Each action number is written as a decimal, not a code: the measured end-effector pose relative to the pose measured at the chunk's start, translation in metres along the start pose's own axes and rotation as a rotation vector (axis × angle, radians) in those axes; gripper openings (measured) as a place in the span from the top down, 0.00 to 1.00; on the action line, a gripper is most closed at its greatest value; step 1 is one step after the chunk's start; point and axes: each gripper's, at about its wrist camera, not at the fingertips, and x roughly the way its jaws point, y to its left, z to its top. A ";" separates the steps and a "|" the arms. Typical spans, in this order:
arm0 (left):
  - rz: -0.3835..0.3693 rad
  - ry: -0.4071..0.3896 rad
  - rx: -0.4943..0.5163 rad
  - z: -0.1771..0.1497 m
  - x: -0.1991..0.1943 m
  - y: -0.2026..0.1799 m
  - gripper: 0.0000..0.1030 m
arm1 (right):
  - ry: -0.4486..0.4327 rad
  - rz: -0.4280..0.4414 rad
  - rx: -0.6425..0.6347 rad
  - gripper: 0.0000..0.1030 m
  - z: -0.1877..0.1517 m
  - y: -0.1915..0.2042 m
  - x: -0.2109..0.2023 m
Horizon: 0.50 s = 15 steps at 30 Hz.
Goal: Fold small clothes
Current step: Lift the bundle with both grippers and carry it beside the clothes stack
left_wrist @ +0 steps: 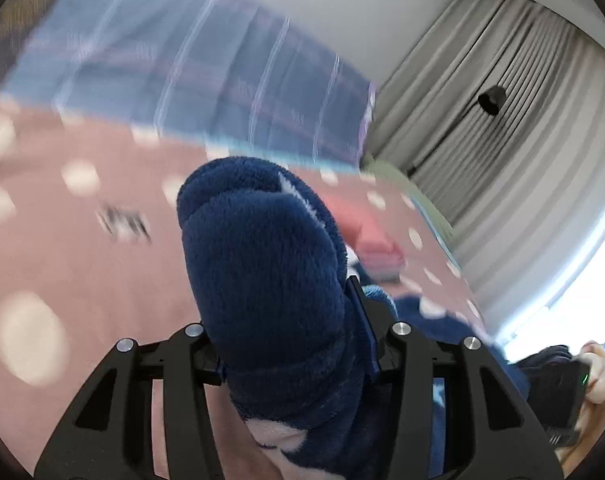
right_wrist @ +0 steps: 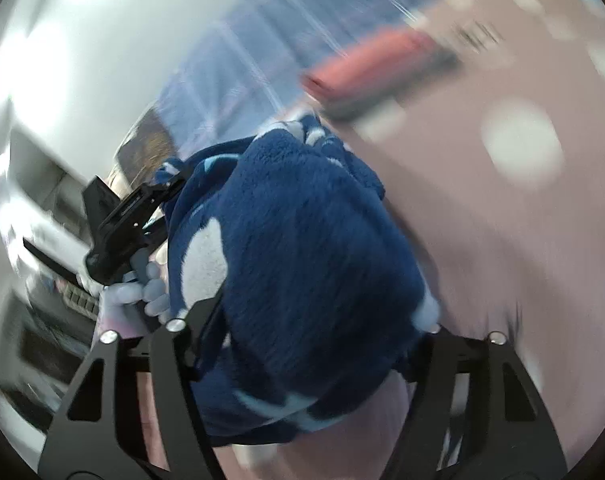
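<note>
Fleece lifted between both grippers

The blue fleece garment point(left_wrist: 262, 280) hangs bunched above the dotted pink bedcover point(left_wrist: 62, 248), left gripper point(left_wrist: 294, 344) and right gripper point(right_wrist: 302, 344) each clamped on it; next, I'd guess, lay it flat near the red folded stack point(left_wrist: 376, 246).

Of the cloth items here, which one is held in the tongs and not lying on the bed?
The fluffy navy garment with white patches; both tongs grip it. The folded red-pink cloth lies on the dotted pink bedspread.

One navy fleece garment point(left_wrist: 262, 272), two claws point(left_wrist: 290, 360) point(right_wrist: 302, 344), one folded red-pink stack point(left_wrist: 376, 246), one plaid blanket point(left_wrist: 222, 80)
</note>
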 end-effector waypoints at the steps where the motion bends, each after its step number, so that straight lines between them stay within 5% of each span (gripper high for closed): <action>1: 0.022 -0.033 0.013 0.013 -0.013 0.000 0.52 | 0.002 0.024 -0.025 0.37 0.017 0.009 0.007; 8: 0.269 -0.209 0.021 0.114 -0.081 0.042 0.52 | 0.054 0.185 -0.153 0.37 0.137 0.081 0.106; 15: 0.444 -0.232 -0.033 0.172 -0.053 0.111 0.51 | 0.091 0.130 -0.207 0.37 0.211 0.111 0.240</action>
